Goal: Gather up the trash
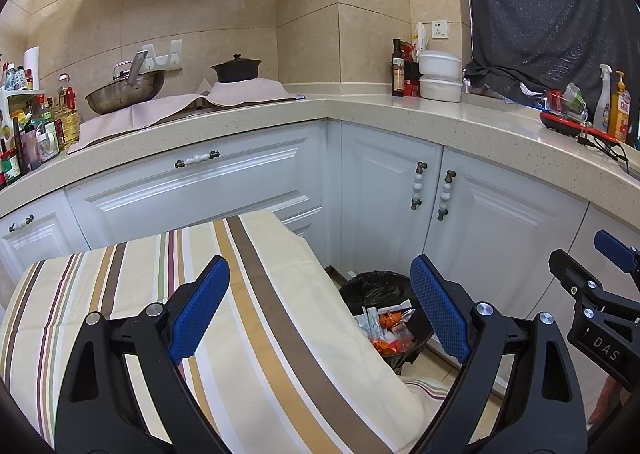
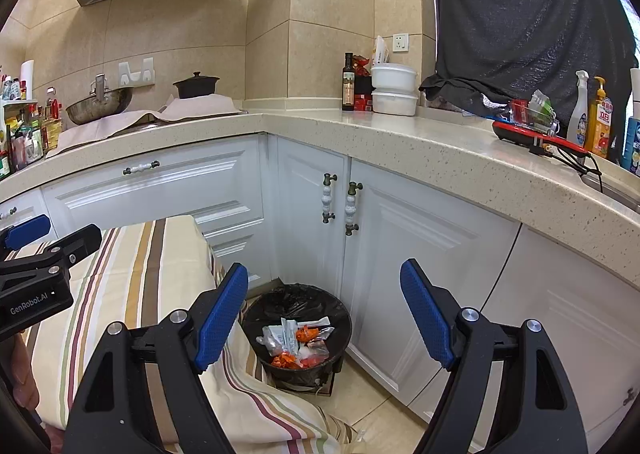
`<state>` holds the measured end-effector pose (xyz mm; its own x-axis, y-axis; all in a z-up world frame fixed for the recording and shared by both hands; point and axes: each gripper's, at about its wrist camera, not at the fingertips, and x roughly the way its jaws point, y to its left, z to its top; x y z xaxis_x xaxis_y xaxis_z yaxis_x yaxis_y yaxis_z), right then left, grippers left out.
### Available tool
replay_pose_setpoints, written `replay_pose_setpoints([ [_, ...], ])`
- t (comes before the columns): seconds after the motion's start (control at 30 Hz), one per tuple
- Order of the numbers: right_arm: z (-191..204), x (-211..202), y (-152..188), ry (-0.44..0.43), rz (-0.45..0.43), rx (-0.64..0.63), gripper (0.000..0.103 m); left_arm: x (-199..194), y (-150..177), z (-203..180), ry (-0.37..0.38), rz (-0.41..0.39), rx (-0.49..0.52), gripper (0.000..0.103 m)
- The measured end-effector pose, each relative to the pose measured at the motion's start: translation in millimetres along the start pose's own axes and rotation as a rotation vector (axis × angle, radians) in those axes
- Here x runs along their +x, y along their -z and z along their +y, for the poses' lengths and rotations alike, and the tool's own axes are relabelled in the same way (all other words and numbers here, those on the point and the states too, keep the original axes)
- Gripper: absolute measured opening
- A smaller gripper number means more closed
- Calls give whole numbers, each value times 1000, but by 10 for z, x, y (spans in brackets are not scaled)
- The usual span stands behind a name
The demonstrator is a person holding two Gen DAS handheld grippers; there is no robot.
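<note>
I have both tools hanging over the striped cloth, pointed down toward the corner of the kitchen, and both stand released with nothing between the blue pads: the left tool (image 1: 320, 306) and the right tool (image 2: 324, 314) alike grasp nothing. The trash (image 2: 298, 342) — white sachets, clear film and orange wrappers — already lies in the black-lined bin (image 2: 256, 318), which sits on the floor just below and ahead of my right tool, slightly to the right of my left one. Judging by that, the collecting looks largely done: I see no loose scrap on the striped tablecloth (image 1: 132, 278) under the tools, though the near part of it is hidden behind the tool bodies, so I cannot vouch for all of it. What may be left is a last sweep, or tying off the liner. The table's cloth edge hangs close beside the bin on its left and partly covers its rim from the left wrist view — that drape is what I would snag on if I reached down. Behind the bin the white cabinet doors (image 2: 312, 214) close the corner. Farther ahead and above, the speckled worktop (image 2: 400, 134) carries a wok (image 2: 100, 104), a dark lidded pot (image 2: 196, 84), an oil bottle (image 2: 349, 84) and stacked white containers (image 2: 394, 88).
</note>
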<state>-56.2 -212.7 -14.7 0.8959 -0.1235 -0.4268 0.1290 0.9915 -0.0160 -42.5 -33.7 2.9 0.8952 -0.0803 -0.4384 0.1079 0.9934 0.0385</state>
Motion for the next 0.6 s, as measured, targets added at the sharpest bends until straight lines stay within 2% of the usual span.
replay_pose_setpoints([
  [0.6, -10, 0, -11, 3, 0, -2, 76, -9, -15, 14, 9, -5, -9, 93],
])
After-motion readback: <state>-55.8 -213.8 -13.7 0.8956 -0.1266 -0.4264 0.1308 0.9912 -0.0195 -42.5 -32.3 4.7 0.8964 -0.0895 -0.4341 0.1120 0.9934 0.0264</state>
